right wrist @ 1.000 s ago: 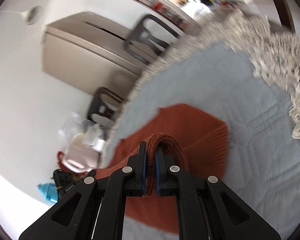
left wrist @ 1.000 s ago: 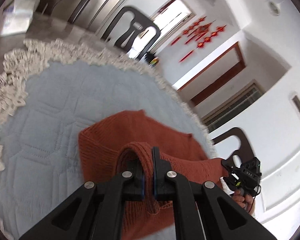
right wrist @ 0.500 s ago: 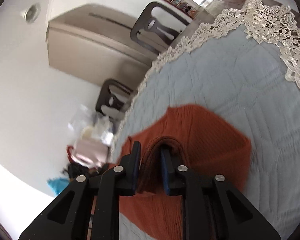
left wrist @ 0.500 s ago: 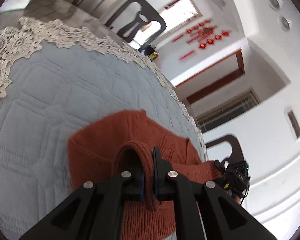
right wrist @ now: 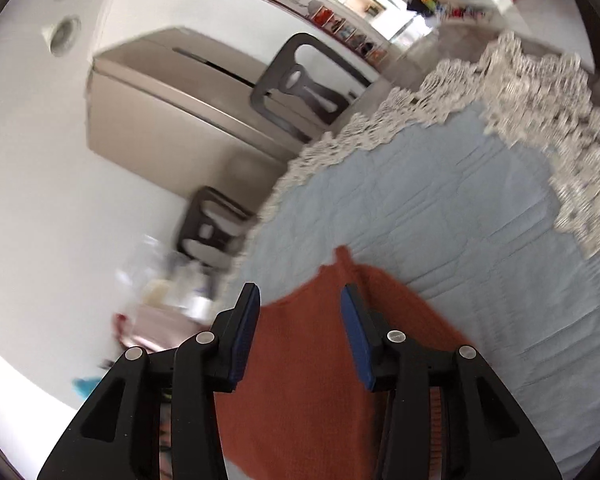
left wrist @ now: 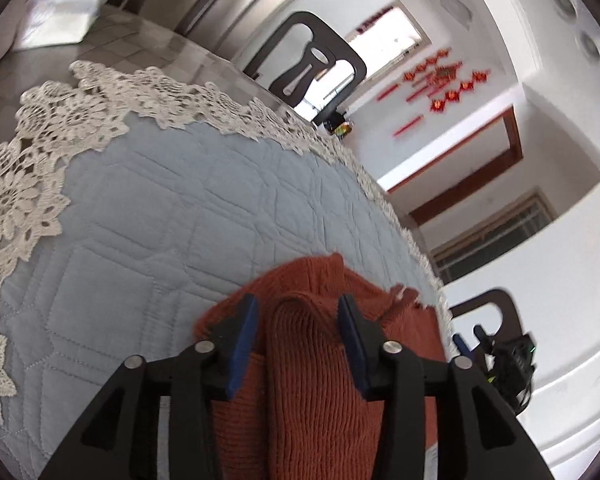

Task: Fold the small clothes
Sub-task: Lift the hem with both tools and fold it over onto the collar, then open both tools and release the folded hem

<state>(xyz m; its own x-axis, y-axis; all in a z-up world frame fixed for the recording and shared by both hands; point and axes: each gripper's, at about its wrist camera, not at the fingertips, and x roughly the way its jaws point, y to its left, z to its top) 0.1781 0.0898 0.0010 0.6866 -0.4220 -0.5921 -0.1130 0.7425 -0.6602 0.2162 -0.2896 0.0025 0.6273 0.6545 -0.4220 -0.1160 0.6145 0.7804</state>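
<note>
Our left gripper point(left wrist: 298, 322) and right gripper point(right wrist: 300, 314) have just been opening, jaws half apart; a raised fold of the rust knitted garment point(left wrist: 320, 392) lies unpinched between them on the blue quilted cloth point(left wrist: 148, 216), running toward twelve o'clock.

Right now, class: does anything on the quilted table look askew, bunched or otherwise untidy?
Yes. The rust knit garment is not flat: a raised ridge of fabric stands between the open fingers of the left gripper, whose jaws have just been opening. Its far edge shows a small loose flap. The blue quilt looks smooth.
</note>
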